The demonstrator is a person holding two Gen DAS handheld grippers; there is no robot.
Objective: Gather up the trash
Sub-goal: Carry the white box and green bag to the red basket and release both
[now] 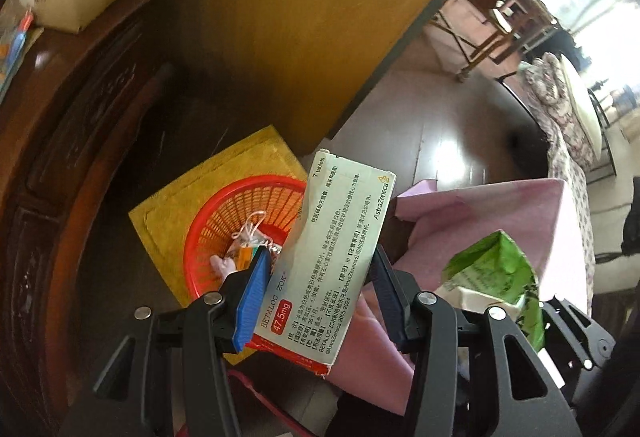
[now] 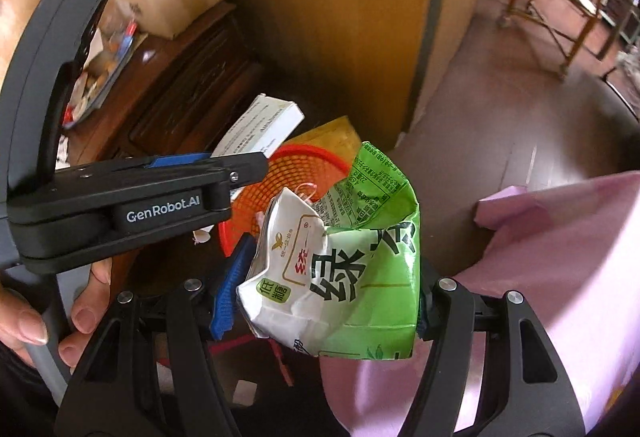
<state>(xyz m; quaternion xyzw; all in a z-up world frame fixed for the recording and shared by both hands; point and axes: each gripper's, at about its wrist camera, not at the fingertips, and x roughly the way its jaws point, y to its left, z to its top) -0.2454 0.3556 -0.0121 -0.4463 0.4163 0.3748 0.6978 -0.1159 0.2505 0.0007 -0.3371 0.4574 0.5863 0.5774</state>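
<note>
My left gripper point(image 1: 316, 273) pinches a flat white cardboard medicine box point(image 1: 332, 249) between its blue pads, held above the round red plastic mesh basket point(image 1: 224, 221), which sits on a yellow mat point(image 1: 192, 181). My right gripper point(image 2: 324, 277) is clamped on a crumpled green-and-white drink carton point(image 2: 344, 261), just beside that basket point(image 2: 308, 161) and over the pink cloth point(image 2: 560, 257).

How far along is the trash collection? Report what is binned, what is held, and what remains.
Done: the red basket already holds some small scraps. In hand: the left gripper is shut on the medicine box, and the right gripper is shut on the crumpled green carton; both hover near the basket. Left: dropping both in. More litter lies in a tray on the cabinet.
</note>
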